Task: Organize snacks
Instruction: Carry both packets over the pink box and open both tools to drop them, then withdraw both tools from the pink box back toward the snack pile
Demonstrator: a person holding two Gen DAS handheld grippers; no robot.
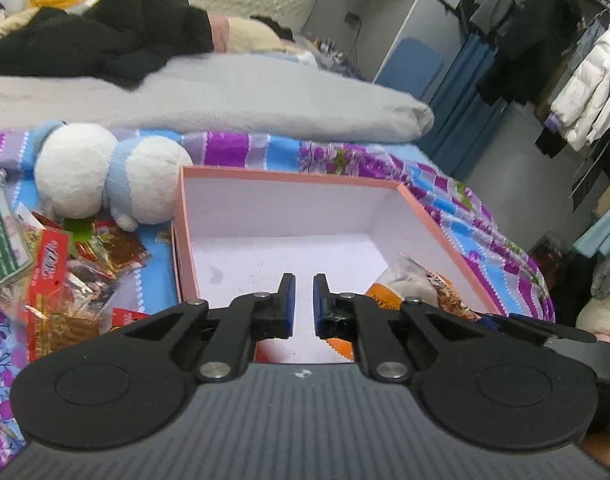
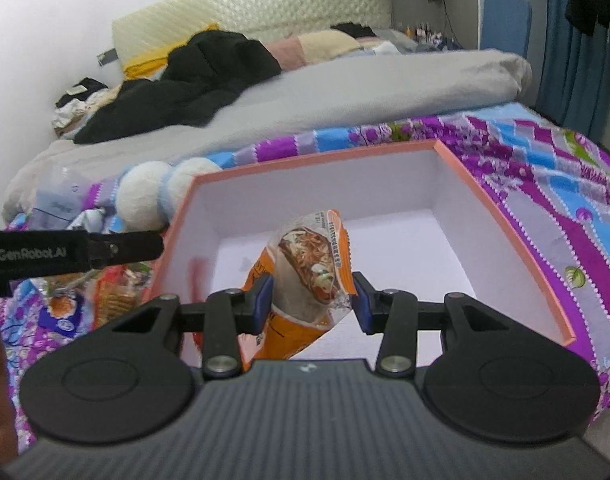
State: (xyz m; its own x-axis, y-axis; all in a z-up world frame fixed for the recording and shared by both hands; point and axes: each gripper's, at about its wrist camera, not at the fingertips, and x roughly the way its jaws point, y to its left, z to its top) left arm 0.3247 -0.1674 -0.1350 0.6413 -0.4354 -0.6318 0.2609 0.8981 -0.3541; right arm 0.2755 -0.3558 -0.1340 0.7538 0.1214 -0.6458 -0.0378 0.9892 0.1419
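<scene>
A pink box with a white inside (image 1: 289, 208) lies open on the bed; it also shows in the right wrist view (image 2: 385, 184). My right gripper (image 2: 312, 296) is shut on an orange snack packet (image 2: 305, 264) and holds it upright over the box's floor. The same packet shows in the left wrist view (image 1: 421, 280), at the box's right side. My left gripper (image 1: 303, 300) hovers over the box's near edge, its jaws nearly closed with a narrow gap and nothing between them. Loose snack packets (image 1: 57, 276) lie in a heap left of the box.
A white and blue plush toy (image 1: 105, 176) lies against the box's far left corner. The bed has a purple and blue patterned sheet (image 1: 457, 196), a grey duvet (image 1: 225, 96) and black clothes (image 1: 105, 36) behind. A clothes rack (image 1: 565, 60) stands at the right.
</scene>
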